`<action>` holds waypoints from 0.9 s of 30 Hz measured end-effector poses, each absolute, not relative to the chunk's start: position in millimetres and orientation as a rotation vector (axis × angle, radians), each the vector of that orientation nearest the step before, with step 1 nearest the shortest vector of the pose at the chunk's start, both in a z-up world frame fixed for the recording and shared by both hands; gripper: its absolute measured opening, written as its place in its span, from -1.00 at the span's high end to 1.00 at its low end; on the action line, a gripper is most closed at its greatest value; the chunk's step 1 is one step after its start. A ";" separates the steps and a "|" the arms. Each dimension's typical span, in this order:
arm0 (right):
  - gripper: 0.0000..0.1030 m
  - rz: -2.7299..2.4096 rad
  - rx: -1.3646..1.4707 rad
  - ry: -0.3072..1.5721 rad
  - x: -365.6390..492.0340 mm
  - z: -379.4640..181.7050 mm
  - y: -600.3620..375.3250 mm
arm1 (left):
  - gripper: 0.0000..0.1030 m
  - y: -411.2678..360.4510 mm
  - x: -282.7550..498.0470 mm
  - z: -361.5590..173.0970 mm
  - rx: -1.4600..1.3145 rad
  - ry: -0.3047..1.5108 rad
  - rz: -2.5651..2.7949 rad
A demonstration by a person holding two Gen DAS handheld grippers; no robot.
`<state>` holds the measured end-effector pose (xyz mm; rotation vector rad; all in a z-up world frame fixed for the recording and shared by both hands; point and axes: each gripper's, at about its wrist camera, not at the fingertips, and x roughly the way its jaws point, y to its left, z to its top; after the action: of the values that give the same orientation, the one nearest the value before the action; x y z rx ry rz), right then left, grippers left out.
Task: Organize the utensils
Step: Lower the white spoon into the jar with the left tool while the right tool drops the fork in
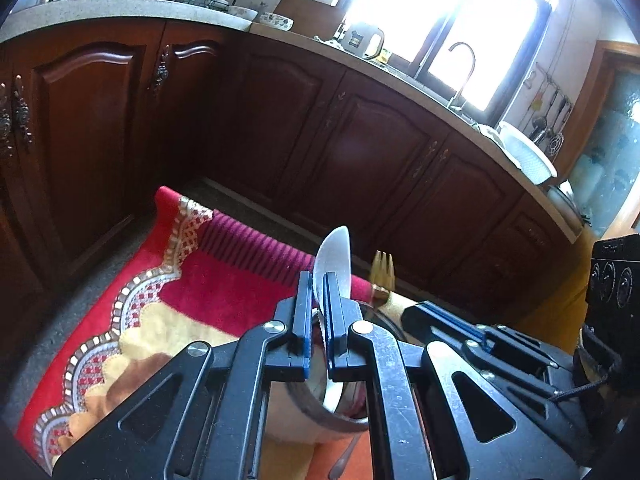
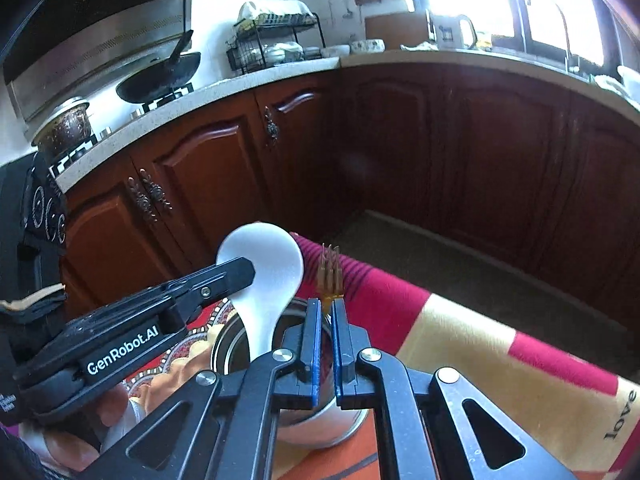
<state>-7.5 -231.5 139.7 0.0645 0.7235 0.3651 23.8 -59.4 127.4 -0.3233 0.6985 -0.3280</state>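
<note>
My left gripper (image 1: 318,300) is shut on a white spoon (image 1: 334,256) that stands upright, bowl up. The spoon's handle runs down into a steel cup (image 1: 316,408) below the jaws. In the right wrist view the same white spoon (image 2: 264,280) rises beside the left gripper (image 2: 240,276) and over the steel cup (image 2: 224,344). My right gripper (image 2: 328,320) holds its blue pads nearly together on the neck of a gold fork (image 2: 330,272), tines up, over the cup. From the left wrist view the gold fork (image 1: 382,268) and the right gripper (image 1: 416,312) sit just right of the spoon.
A red and gold patterned cloth (image 1: 224,292) lies under the cup. Dark wooden cabinets (image 2: 440,152) run behind, under a pale countertop (image 2: 240,84) with a wok (image 2: 160,80), dish rack (image 2: 276,40) and kettle (image 2: 454,32). A hand (image 2: 116,400) holds the left gripper.
</note>
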 end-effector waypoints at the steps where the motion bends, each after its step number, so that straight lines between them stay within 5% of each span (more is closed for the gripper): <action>1: 0.84 0.357 0.073 0.727 -9.5 139.6 -234.1 | 0.95 -58.7 22.6 127.4 -0.324 0.701 -0.328; 3: 0.66 0.354 0.096 0.729 -15.1 141.1 -238.4 | 0.84 -58.0 20.1 127.8 -0.317 0.713 -0.329; 5: 0.53 0.344 0.114 0.724 -22.3 143.5 -242.7 | 0.50 -55.4 16.1 128.2 -0.319 0.727 -0.327; 8: 0.52 0.329 0.130 0.720 -39.2 146.8 -252.5 | 0.17 -51.0 7.9 131.8 -0.329 0.729 -0.328; 16: 0.47 0.276 0.147 0.723 -96.2 150.7 -283.1 | 0.15 -51.4 -32.2 147.1 -0.283 0.740 -0.325; 20: 0.19 0.222 0.124 0.728 -136.7 150.9 -304.9 | 0.14 -62.4 -58.6 147.4 -0.242 0.757 -0.344; 27: 0.19 0.116 0.147 0.774 -194.5 132.1 -344.5 | 0.14 -99.6 -103.9 128.5 -0.175 0.838 -0.421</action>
<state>-194.5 -344.5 132.1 0.1474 0.7743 0.1158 -103.9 -99.6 128.5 -0.1747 0.8377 -0.4210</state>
